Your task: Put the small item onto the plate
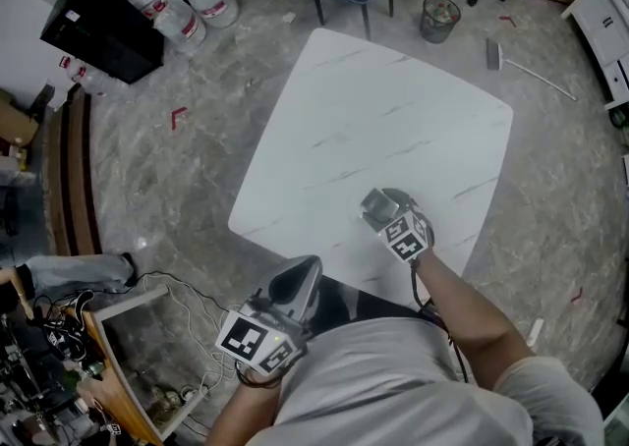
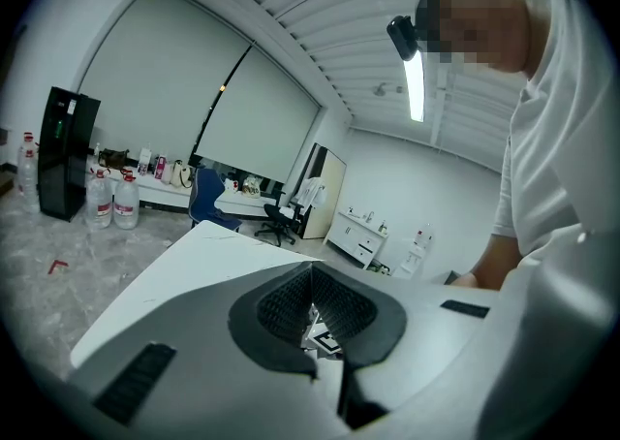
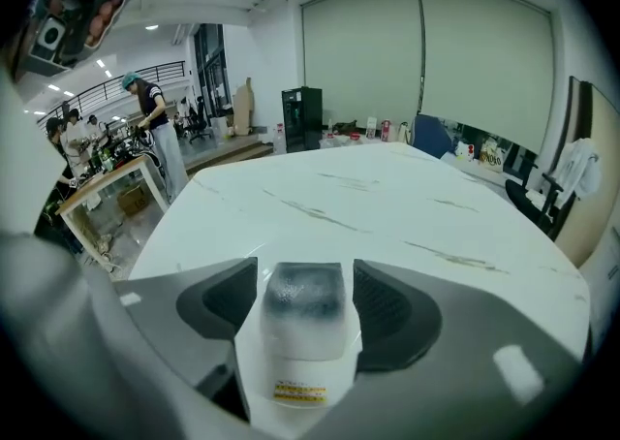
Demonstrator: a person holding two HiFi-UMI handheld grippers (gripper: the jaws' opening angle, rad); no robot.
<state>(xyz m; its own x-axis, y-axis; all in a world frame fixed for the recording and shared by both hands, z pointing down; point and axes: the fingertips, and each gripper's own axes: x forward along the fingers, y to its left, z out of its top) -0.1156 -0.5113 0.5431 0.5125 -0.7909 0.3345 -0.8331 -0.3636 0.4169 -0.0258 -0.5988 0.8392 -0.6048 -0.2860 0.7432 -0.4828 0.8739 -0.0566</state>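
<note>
White marbled table (image 1: 393, 110) fills the middle of the room, and its top is bare. No plate shows in any view, so I cannot yet say where the item is meant to go.

My right gripper (image 1: 383, 206) hovers over the near right part of the table, just inside its edge. It carries the small item (image 3: 302, 317), a pale block with a darkened top and a yellow label (image 3: 299, 392) on its near face. The item sits between the jaws, which stand a little apart on either side of it. The pads seem to press its flanks, though the wide-angle view leaves that contact slightly unclear. I judge that I hold it level and low so it can go down flat once a plate is found.

My left gripper (image 1: 293, 287) hangs off the near edge by my body, out of the way. Its jaws are drawn together at the tips on nothing.
</note>
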